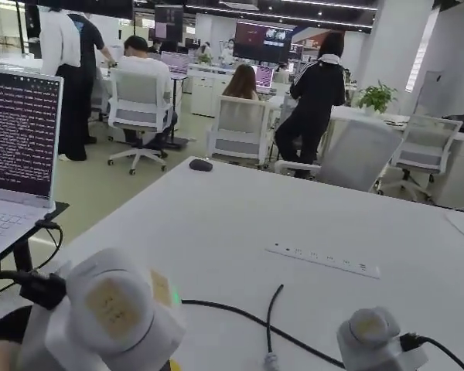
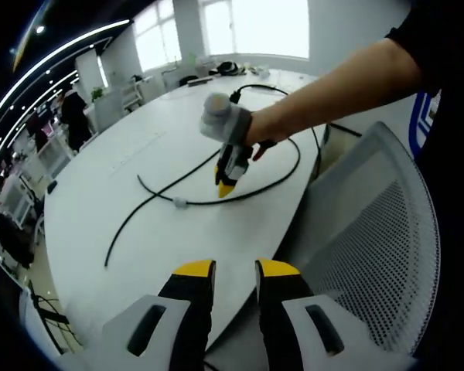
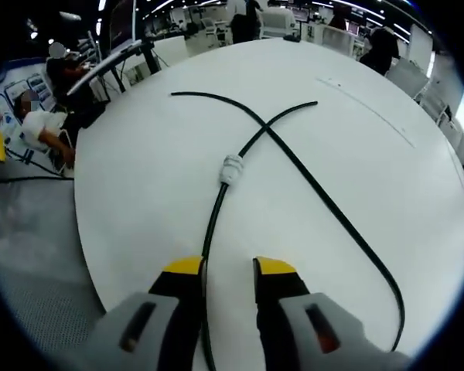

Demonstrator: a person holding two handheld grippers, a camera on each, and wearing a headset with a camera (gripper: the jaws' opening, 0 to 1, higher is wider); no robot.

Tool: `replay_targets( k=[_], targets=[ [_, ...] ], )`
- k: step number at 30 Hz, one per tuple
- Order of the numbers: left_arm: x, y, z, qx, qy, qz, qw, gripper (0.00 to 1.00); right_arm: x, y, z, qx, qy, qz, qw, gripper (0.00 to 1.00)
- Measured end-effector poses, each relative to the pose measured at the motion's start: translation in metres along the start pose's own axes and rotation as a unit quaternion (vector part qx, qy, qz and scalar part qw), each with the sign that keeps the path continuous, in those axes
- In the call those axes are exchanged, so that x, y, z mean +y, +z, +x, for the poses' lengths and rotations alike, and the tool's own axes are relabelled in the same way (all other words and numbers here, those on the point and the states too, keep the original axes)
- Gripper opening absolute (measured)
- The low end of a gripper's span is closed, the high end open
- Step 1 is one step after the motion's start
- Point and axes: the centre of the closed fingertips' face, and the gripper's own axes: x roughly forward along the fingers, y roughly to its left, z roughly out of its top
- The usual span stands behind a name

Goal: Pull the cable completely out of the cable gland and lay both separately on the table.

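Observation:
A black cable (image 3: pixel 294 166) lies crossed over itself on the white table (image 3: pixel 387 93). A small white cable gland (image 3: pixel 230 168) is threaded on it near the crossing. My right gripper (image 3: pixel 228 270) hovers just short of the gland, jaws a narrow gap apart with nothing held; the cable runs on the table under its left finger. From the left gripper view the gland (image 2: pixel 180 202) and cable (image 2: pixel 151 197) lie mid-table, and the right gripper (image 2: pixel 226 185) points down beside them. My left gripper (image 2: pixel 236 270) hangs at the table edge, narrowly open and empty. The gland (image 1: pixel 271 359) sits at the head view's bottom edge.
A white power strip (image 1: pixel 325 259) lies mid-table and a dark mouse (image 1: pixel 200 165) at the far edge. An open laptop (image 1: pixel 15 147) stands to the left. A mesh office chair (image 2: pixel 371 232) is beside the left gripper. People and chairs stand beyond the table.

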Motion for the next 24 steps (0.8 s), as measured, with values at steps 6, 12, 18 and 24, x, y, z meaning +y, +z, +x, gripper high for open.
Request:
replay_targets(
  k=[6,12,18,24],
  targets=[
    [0.004,-0.013,-0.012,0.004,0.016,-0.027,0.9995,0.23,0.007,0.032,0.026,-0.025,-0.007,-0.011,0.9996,0.23],
    [0.006,-0.024,-0.023,0.008,0.027,-0.042,0.9987,0.22,0.010,0.052,0.037,-0.051,-0.044,-0.053,0.9963,0.10],
    [0.011,-0.031,-0.027,0.009,0.035,-0.048,0.9982,0.22,0.029,0.050,0.038,-0.052,-0.022,-0.089,0.9944,0.06],
    [0.017,-0.034,-0.027,0.010,0.036,-0.044,0.9983,0.22,0.065,0.034,0.035,-0.042,0.031,-0.163,0.9853,0.05]
  ],
)
